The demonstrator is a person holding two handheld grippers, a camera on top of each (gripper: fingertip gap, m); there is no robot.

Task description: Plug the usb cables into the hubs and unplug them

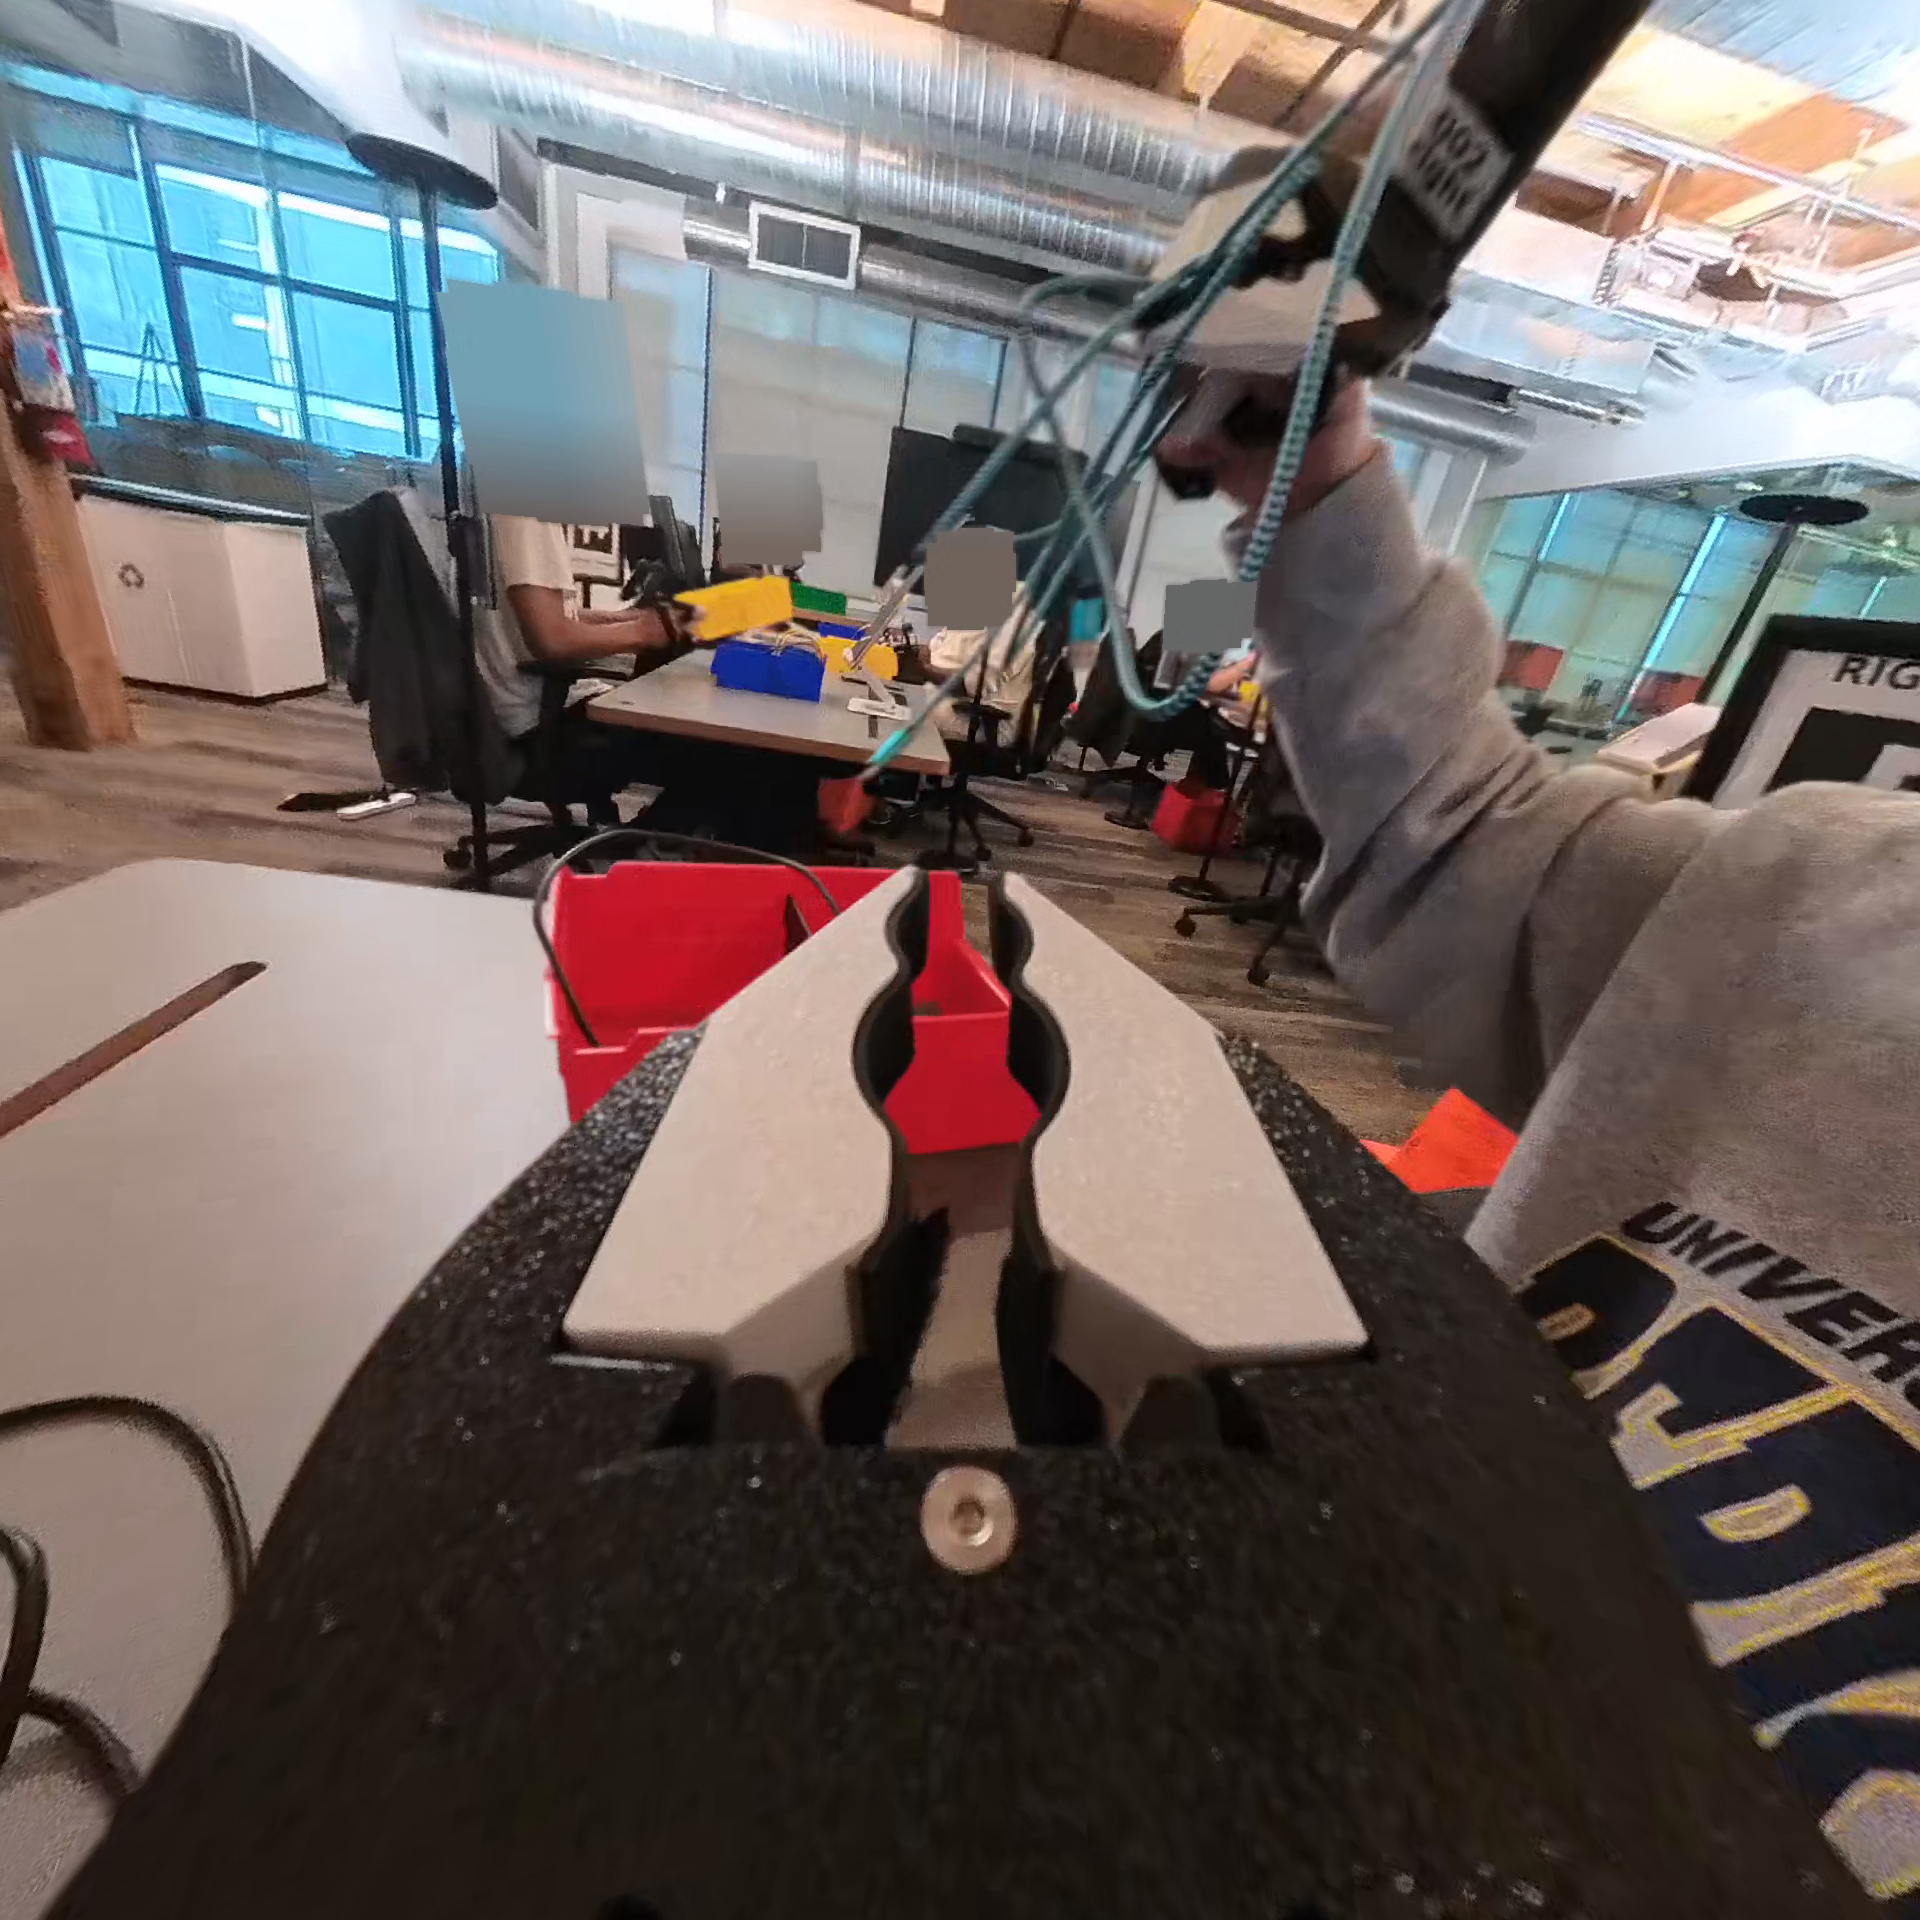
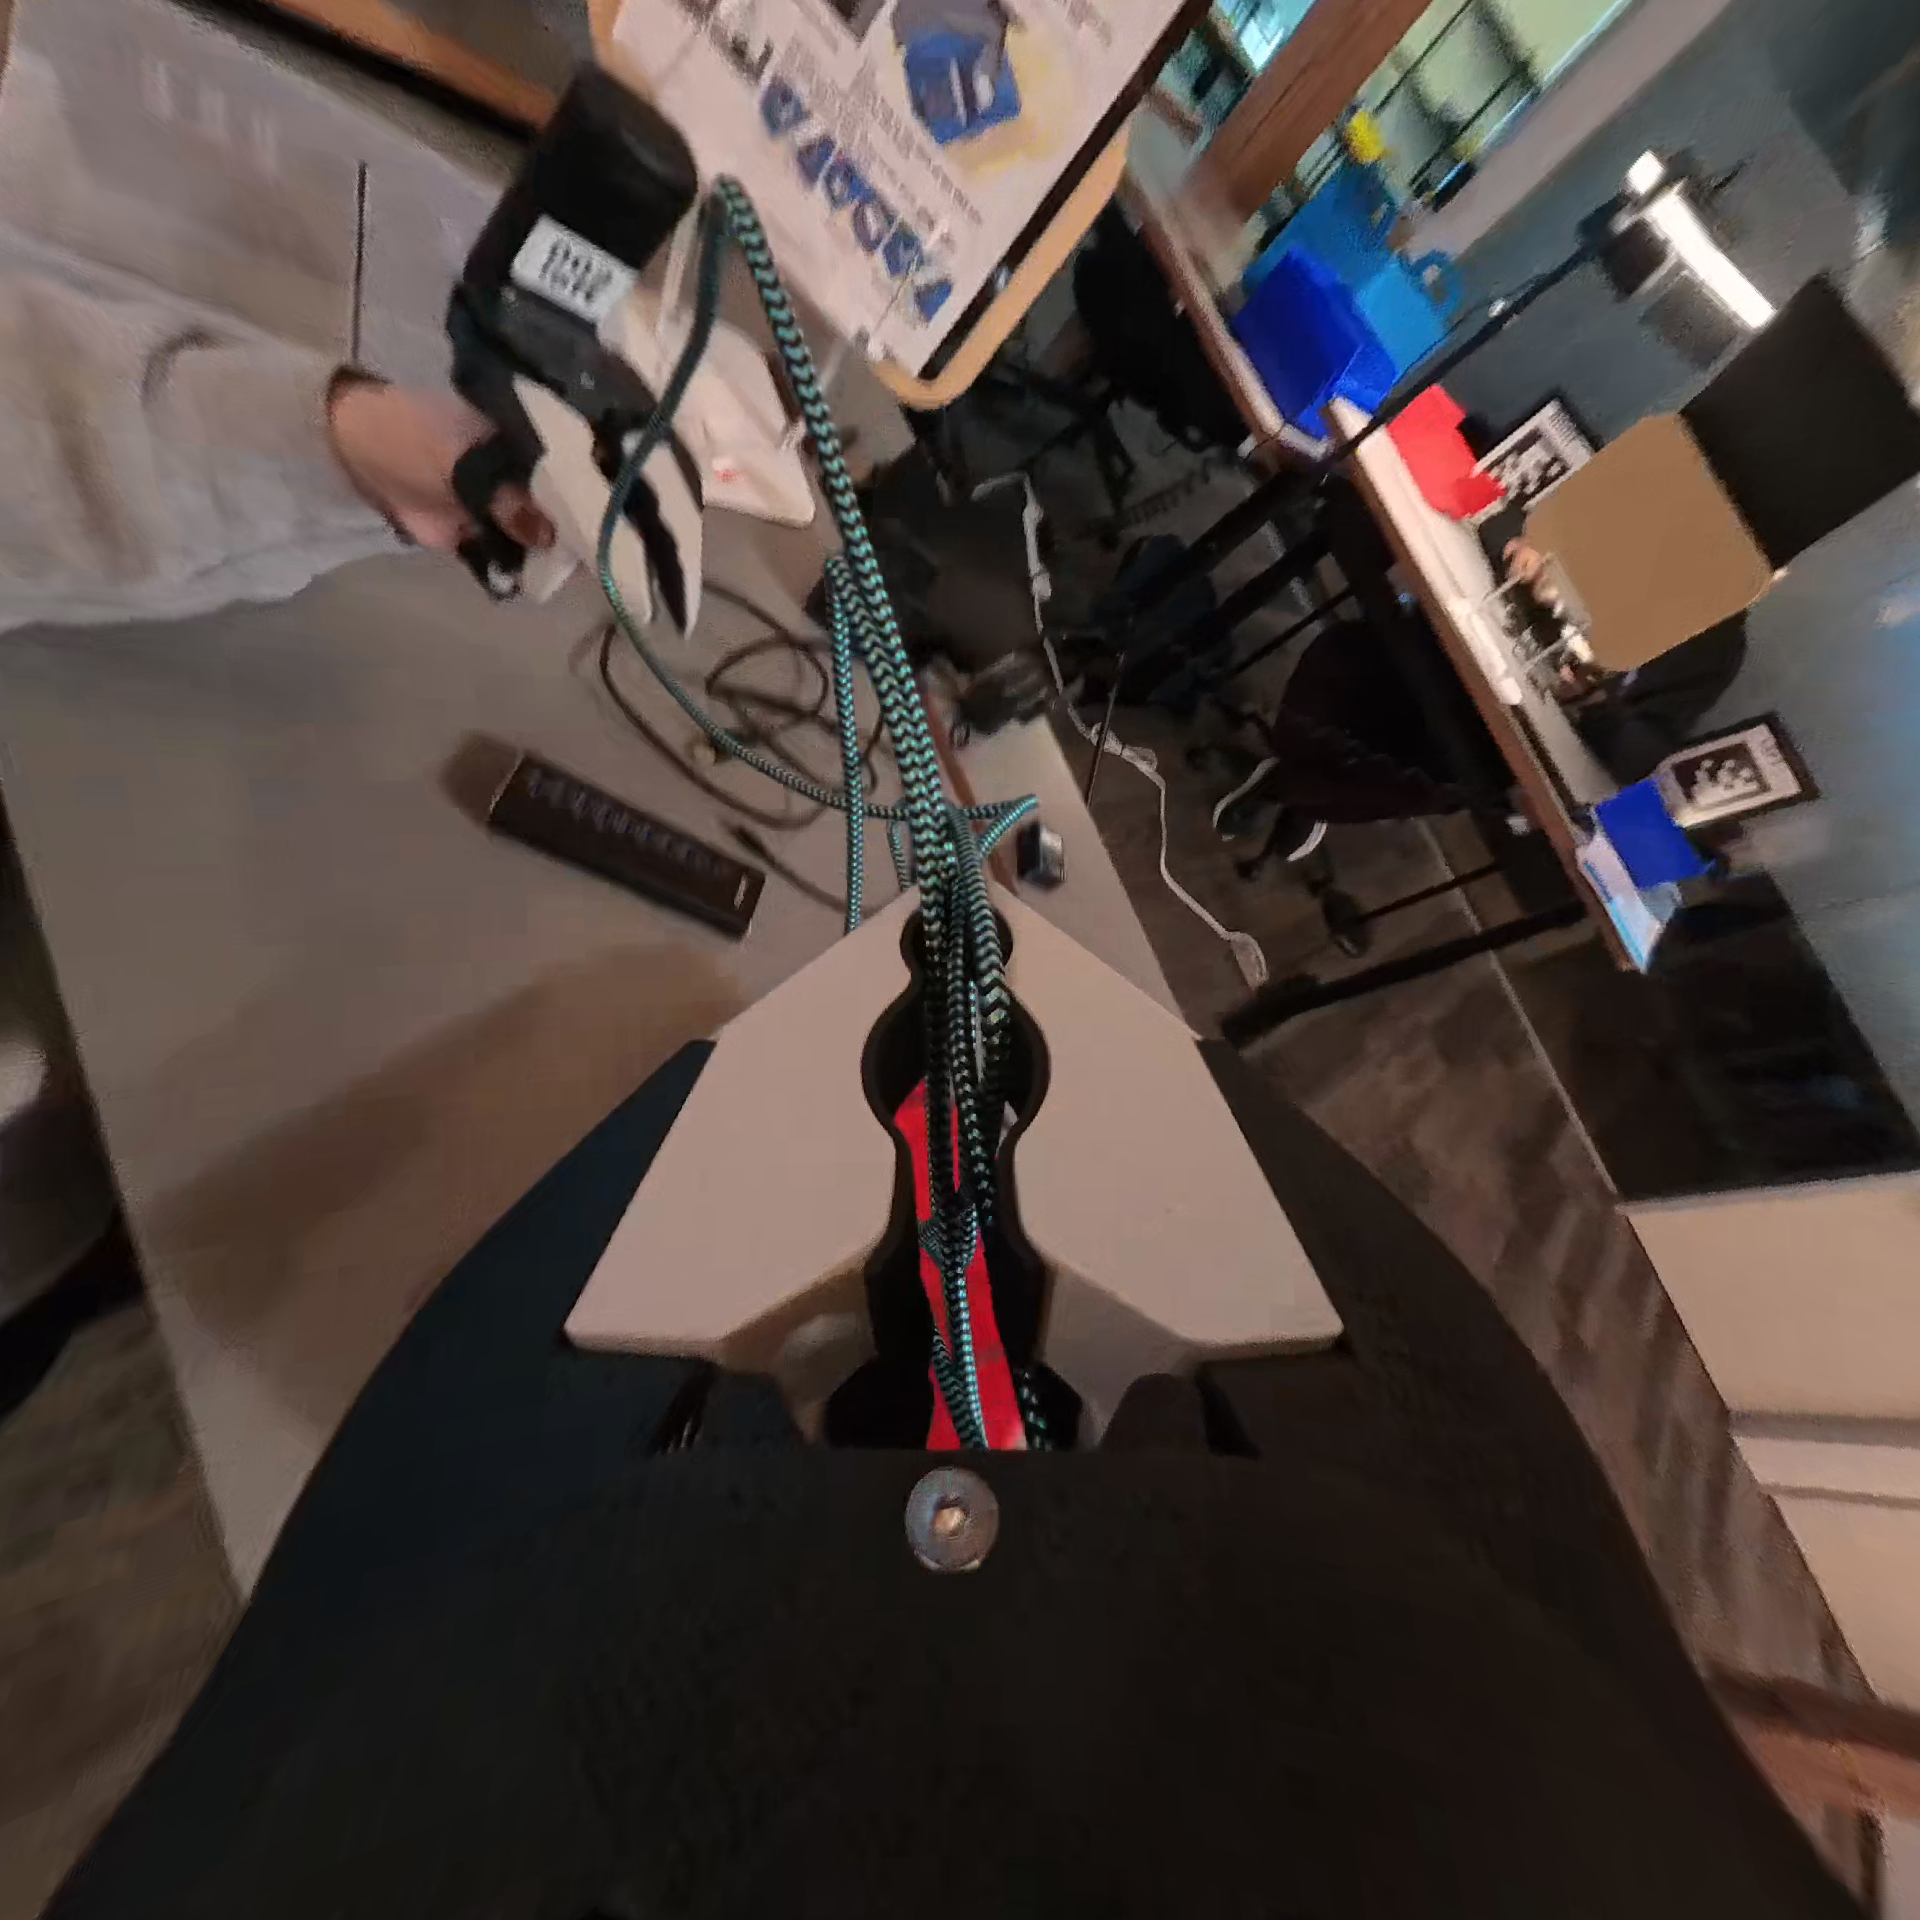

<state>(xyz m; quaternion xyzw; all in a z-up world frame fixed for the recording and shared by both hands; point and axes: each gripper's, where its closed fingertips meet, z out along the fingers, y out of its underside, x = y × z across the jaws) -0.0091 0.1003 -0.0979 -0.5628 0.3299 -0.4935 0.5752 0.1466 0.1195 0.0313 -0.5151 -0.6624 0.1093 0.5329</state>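
Observation:
My right gripper (image 2: 958, 930) is shut on a bundle of teal-and-black braided usb cables (image 2: 862, 582) and holds them high above the table. The cables hang down from it, with loops trailing onto the tabletop. In the left wrist view the right gripper (image 1: 1262, 312) is at the upper right, with the cables (image 1: 1091, 499) dangling below it. A long dark usb hub (image 2: 623, 831) lies flat on the table. My left gripper (image 1: 961, 894) is empty, its jaws a narrow gap apart. It also shows in the right wrist view (image 2: 644, 582), raised above the table left of the hanging cables.
A red bin (image 1: 675, 966) stands at the far edge of the grey table (image 1: 260, 1143), with a black wire over its rim. Black cables (image 2: 748, 675) lie coiled beyond the hub. A grey sleeve (image 1: 1455, 779) fills the right side. People sit at desks farther back. My hands' fingertips stand some 20 cm from each other.

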